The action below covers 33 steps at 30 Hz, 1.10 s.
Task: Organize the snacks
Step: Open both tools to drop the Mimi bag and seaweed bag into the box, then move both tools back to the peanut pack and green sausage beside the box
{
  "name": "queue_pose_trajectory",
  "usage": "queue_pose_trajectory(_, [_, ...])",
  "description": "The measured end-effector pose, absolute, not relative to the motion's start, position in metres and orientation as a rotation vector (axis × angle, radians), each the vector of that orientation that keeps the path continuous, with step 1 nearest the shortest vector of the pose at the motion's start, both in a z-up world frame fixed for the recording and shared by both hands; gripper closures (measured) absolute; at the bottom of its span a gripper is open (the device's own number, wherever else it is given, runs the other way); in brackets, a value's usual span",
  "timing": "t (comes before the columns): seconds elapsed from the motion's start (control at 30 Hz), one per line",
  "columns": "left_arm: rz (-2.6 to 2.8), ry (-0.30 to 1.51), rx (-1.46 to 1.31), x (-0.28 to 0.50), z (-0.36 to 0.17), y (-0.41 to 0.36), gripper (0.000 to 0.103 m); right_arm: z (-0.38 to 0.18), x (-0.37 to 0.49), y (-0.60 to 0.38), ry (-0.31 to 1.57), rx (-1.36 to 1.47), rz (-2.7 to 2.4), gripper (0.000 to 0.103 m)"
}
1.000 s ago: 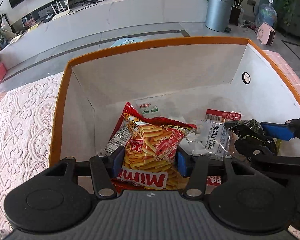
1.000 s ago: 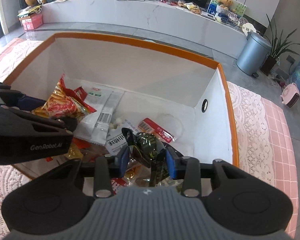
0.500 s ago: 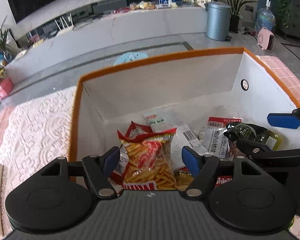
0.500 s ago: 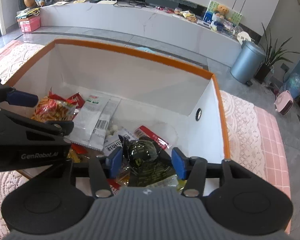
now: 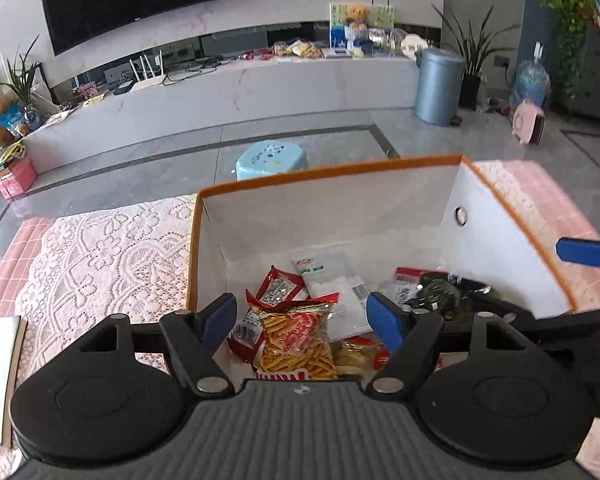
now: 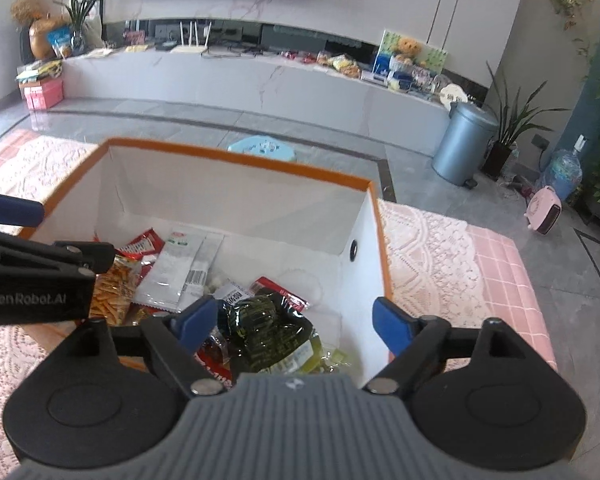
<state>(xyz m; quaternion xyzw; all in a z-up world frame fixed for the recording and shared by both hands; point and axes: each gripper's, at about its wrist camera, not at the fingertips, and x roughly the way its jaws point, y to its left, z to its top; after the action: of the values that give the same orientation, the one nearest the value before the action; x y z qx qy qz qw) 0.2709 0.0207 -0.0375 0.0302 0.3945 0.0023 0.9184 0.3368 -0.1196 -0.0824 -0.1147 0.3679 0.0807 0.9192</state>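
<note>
Both packets have just been let go. The left gripper (image 5: pixel 302 318), clamped a second ago on the orange fries bag (image 5: pixel 296 340), now gapes wide and empty above it; the bag lies at 6 o'clock on the floor of the white box (image 5: pixel 328 216). The right gripper (image 6: pixel 292 322) has likewise spread fully and dropped the dark green packet (image 6: pixel 266 332), which rests at 5 o'clock beside the white sachet (image 6: pixel 176 272). Both grippers have lifted back, so these two snacks look stowed.
</note>
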Motion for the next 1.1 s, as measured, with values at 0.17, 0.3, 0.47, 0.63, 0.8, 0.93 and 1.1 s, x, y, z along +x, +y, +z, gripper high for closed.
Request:
queue_pose_trajectory(0.17, [-0.004,0.749,0.042,0.246,-0.018,0.016,0.016,-0.066,0.305,-0.128,0.675,-0.223,0.152,0.016])
queue_pose_trajectory(0.3, [-0.024,0.712,0.015,0.222,-0.006,0.013,0.016,-0.059,0.277,-0.142,0.62,-0.172,0.148,0.016])
queue_pose_trajectory(0.47, [-0.093,0.758,-0.076,0.198,-0.005,0.012,0.016,-0.058,0.24,-0.163,0.58,-0.089,0.112,0.015])
queue_pose_trajectory(0.63, [-0.128,0.783,-0.119,0.177,-0.012,0.009,0.016,-0.063,0.205,-0.182,0.568,-0.012,0.091,0.016])
queue_pose_trajectory(0.8, [-0.131,0.79,-0.123,0.158,-0.027,0.006,0.016,-0.072,0.176,-0.19,0.561,0.01,0.08,0.016])
queue_pose_trajectory(0.93, [-0.131,0.787,-0.131,0.142,-0.04,0.005,0.016,-0.083,0.158,-0.194,0.576,0.014,0.083,0.016])
queue_pose_trajectory(1.1, [-0.131,0.8,-0.116,0.128,-0.06,-0.001,0.016,-0.099,0.143,-0.2,0.617,0.014,0.081,0.016])
